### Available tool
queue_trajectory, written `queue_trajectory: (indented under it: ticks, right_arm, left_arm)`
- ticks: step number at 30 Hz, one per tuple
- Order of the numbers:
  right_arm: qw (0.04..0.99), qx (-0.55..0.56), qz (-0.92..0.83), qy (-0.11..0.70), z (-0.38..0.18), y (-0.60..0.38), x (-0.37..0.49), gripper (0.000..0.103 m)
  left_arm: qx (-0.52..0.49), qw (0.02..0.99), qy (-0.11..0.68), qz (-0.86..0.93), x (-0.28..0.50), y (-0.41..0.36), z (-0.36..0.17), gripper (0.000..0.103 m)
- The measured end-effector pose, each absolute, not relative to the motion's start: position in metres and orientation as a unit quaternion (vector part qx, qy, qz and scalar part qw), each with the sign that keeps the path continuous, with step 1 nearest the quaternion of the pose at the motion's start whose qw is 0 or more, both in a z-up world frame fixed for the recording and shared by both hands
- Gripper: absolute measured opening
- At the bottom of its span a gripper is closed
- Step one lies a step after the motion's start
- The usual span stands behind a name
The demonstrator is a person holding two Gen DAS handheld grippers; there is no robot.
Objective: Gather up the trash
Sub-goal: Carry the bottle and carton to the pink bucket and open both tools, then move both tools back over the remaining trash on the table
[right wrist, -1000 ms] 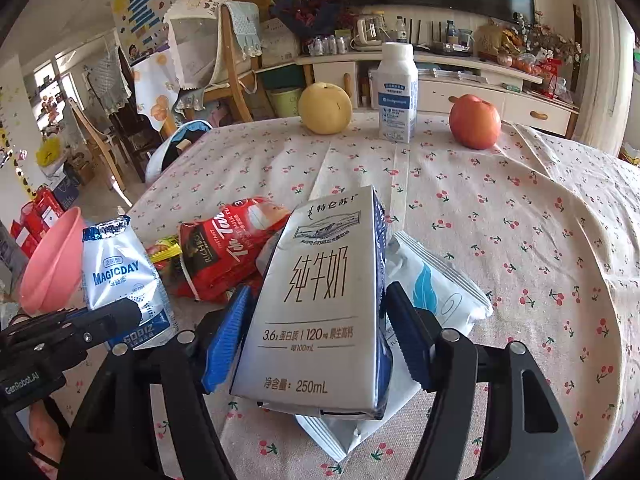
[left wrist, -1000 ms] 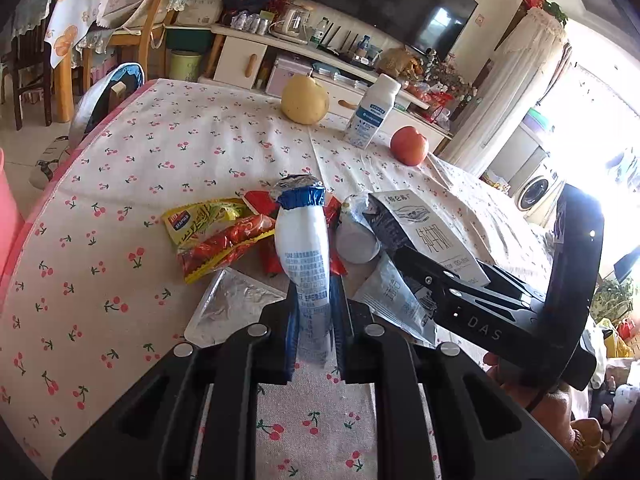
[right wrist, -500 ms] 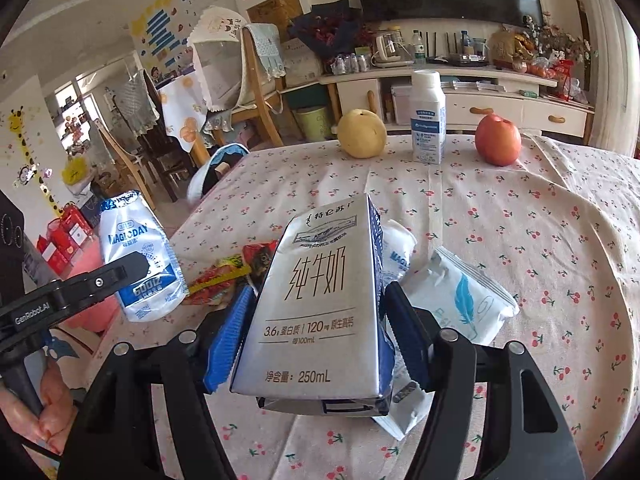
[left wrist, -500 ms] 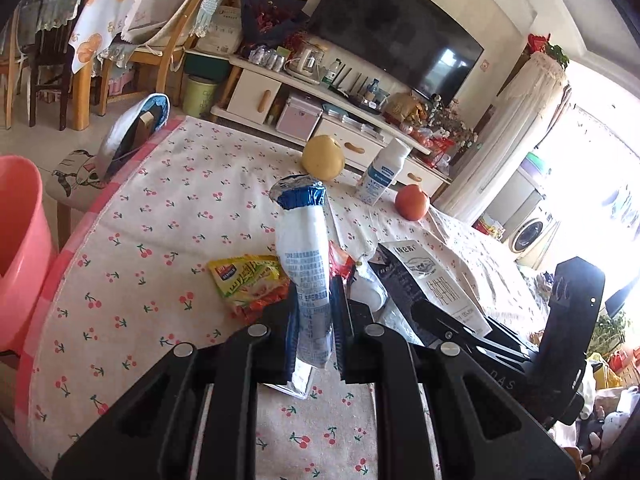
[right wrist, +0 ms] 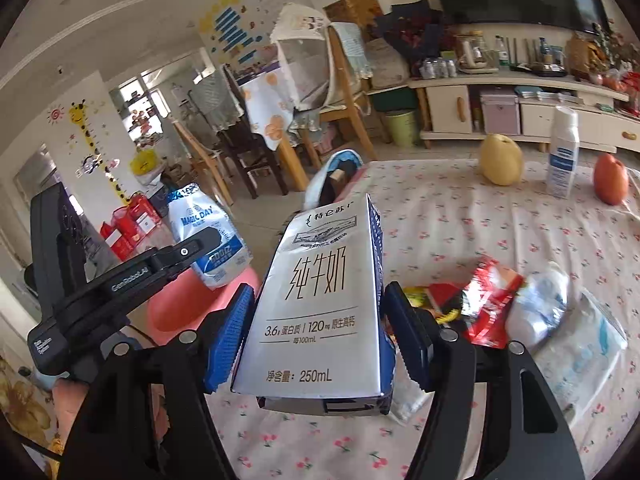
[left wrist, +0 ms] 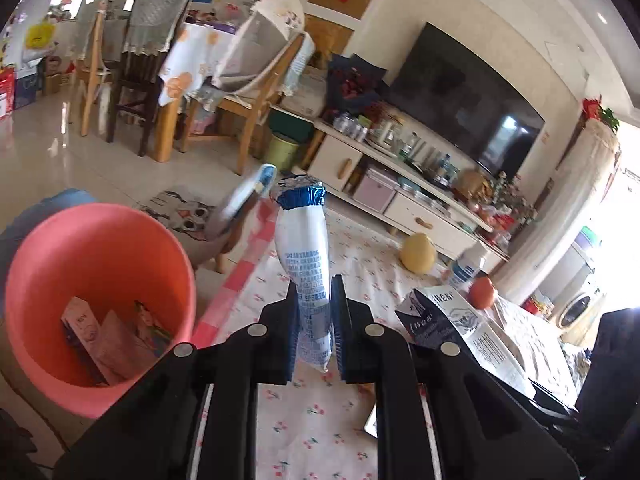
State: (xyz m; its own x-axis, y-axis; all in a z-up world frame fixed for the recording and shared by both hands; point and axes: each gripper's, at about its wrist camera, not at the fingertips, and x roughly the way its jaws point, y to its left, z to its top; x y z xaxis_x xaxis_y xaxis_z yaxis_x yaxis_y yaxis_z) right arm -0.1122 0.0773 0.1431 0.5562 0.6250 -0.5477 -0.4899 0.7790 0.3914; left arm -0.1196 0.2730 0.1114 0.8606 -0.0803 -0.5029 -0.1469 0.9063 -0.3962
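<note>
My left gripper [left wrist: 314, 336] is shut on a white and blue milk pouch [left wrist: 305, 256], held upright near the table's left edge, right of a pink bucket [left wrist: 96, 240] with several wrappers inside. The pouch also shows in the right wrist view [right wrist: 208, 240], above the bucket [right wrist: 180, 308]. My right gripper [right wrist: 316, 340] is shut on a white 250 mL milk carton [right wrist: 324, 300], held above the table; the carton also shows in the left wrist view [left wrist: 452, 316]. Red and yellow snack wrappers [right wrist: 480, 300] and clear plastic bags [right wrist: 576, 344] lie on the cherry tablecloth [right wrist: 460, 232].
A yellow pear [right wrist: 502, 160], a white bottle [right wrist: 562, 156] and a red apple [right wrist: 610, 180] stand at the table's far side. A chair with a bag [right wrist: 332, 184] stands at the far left edge. Wooden chairs and a TV cabinet stand beyond.
Both grippers have lifted and swung left with their loads. The pink bucket has come into the left wrist view, and the pouch is now near its rim.
</note>
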Motion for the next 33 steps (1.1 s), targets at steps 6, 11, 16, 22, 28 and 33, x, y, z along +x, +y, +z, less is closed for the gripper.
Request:
queue_trajectory:
  ticks: [6,11,16,22,28,33]
  right_arm:
    - [0.852,0.07,0.383,0.351,0.153,0.169,-0.1,0.068]
    - [0.831,0.054,0.419,0.361,0.147,0.234,-0.088,0.068]
    - [0.813,0.033,0.437,0.384,0.126,0.278,-0.072,0.068]
    - [0.818,0.041,0.405,0.407,0.099,0.275,-0.063,0.084]
    - [0.844,0.029,0.366,0.391,0.101,0.238,-0.072,0.092]
    - [0.865,-0.025,0.335,0.373,0.104,0.214,-0.088,0.093]
  left_arm:
    - [-0.249,0.928,0.247,0.127,-0.128,0.354,0.111,0.016]
    - [-0.296,0.895,0.267,0.199,-0.131,0.412,0.096,0.016]
    - [-0.328,0.871,0.286,0.228,-0.132,0.446,0.084,0.017]
    - [-0.336,0.859,0.296,0.25,-0.13,0.453,0.074,0.071]
    - [-0.295,0.871,0.296,0.259,-0.125,0.434,0.078,0.085]
    - [-0.223,0.889,0.305,0.258,-0.113,0.402,0.089,0.091]
